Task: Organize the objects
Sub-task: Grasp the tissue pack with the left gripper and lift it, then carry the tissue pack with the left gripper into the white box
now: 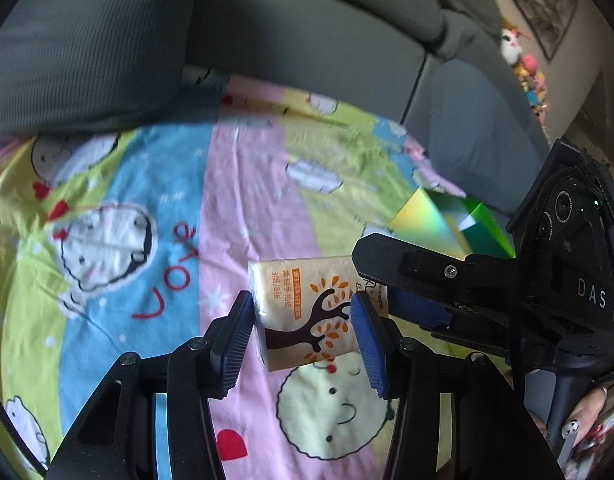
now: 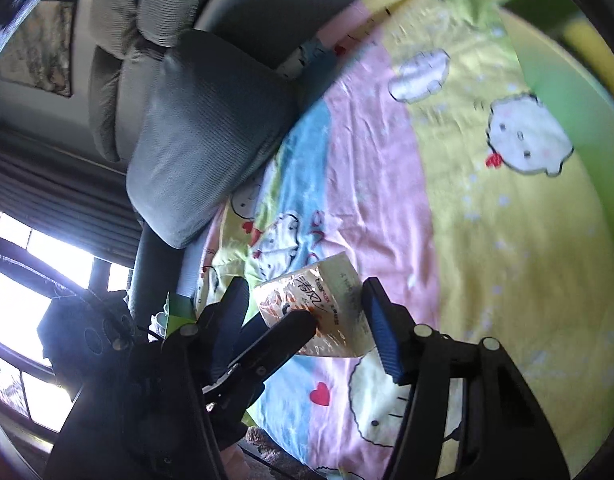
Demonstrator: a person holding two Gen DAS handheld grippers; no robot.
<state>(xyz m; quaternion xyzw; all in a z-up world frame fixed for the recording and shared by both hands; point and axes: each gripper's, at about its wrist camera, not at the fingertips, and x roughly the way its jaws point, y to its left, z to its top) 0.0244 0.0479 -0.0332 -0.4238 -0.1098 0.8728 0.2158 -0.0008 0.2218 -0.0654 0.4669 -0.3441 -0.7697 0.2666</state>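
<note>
With the tissue pack (image 1: 307,312) lifted off the cartoon sheet (image 1: 235,184), your left gripper (image 1: 303,328) clamps it; right gripper (image 2: 307,324) straddles it, contact unclear. Pulling apart could tear or drop it.

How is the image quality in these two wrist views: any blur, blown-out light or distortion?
Left wrist view: strong fisheye curve; the tissue pack is sharp, while the green box behind it is smeared and rainbow-tinted. Right wrist view: the window at lower left is blown out white, the cartoon sheet is motion-blurred, and the picture is tilted.
</note>
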